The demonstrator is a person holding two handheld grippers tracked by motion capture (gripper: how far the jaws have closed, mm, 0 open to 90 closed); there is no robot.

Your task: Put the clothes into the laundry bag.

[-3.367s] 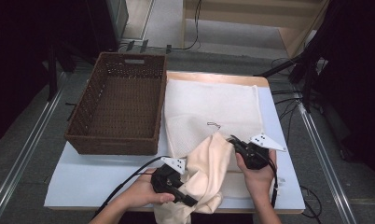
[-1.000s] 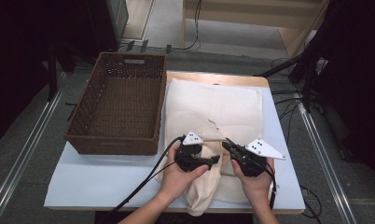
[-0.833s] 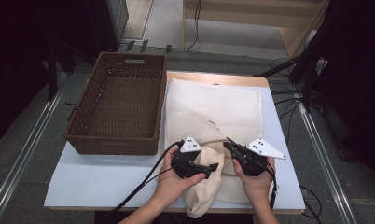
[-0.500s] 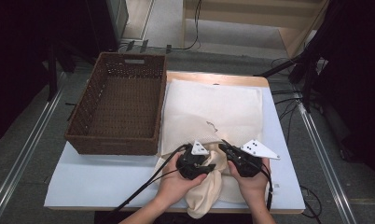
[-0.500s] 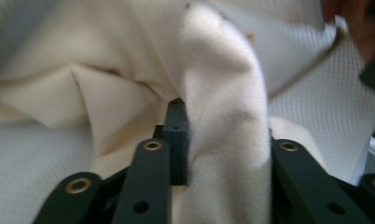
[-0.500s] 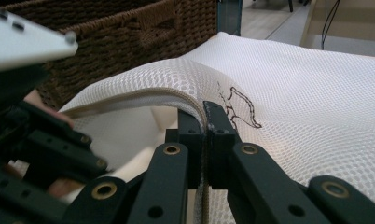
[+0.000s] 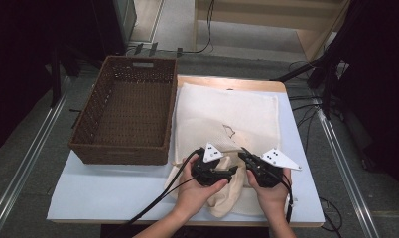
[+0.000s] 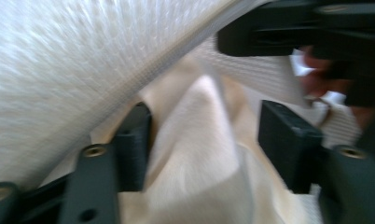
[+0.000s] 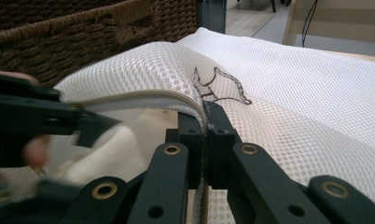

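high: mesh bag (image 7: 227,114) flat on bench nr front-right, cream cloth (image 7: 226,196) at front edge btw both grippers | L grip view: left gripper (image 8: 199,144) jaws spread, cloth btw them, bag mouth above | R grip view: right gripper (image 9: 205,122) jaws pinching bag's zipper edge (image 9: 176,99), lifting it; cloth lies left of them.
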